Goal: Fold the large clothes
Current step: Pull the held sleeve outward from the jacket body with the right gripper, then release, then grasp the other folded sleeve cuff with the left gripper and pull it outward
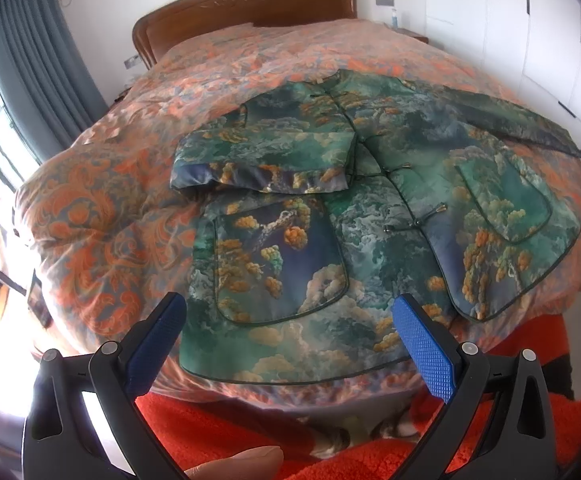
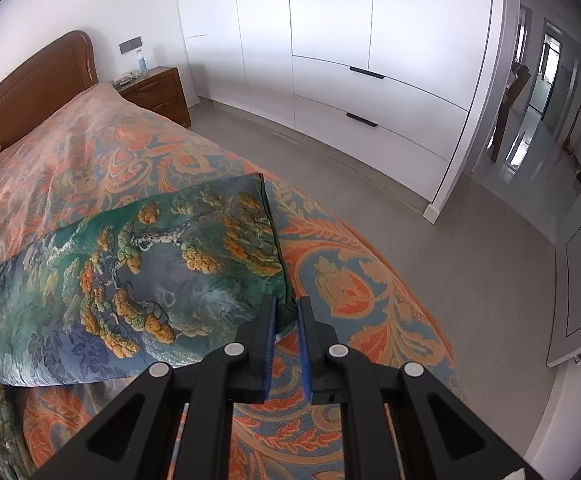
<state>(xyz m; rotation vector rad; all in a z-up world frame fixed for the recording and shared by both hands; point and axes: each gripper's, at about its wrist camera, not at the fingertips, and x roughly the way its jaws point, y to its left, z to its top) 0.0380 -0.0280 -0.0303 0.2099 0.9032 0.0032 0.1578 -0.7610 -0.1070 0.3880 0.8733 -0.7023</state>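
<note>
Between the right gripper's [image 2: 287, 320] nearly closed blue pads, the cuff of a sleeve [image 2: 194, 256] is being pinched, apparently so it can be drawn across the body for the next fold. Beyond it, the green-and-gold patterned jacket [image 1: 370, 208] is lying face up on the orange floral bedspread [image 1: 102, 216], its other sleeve [image 1: 262, 160] already folded over the chest. Near the foot of the bed, the left gripper [image 1: 290, 340] is hovering wide open and empty.
</note>
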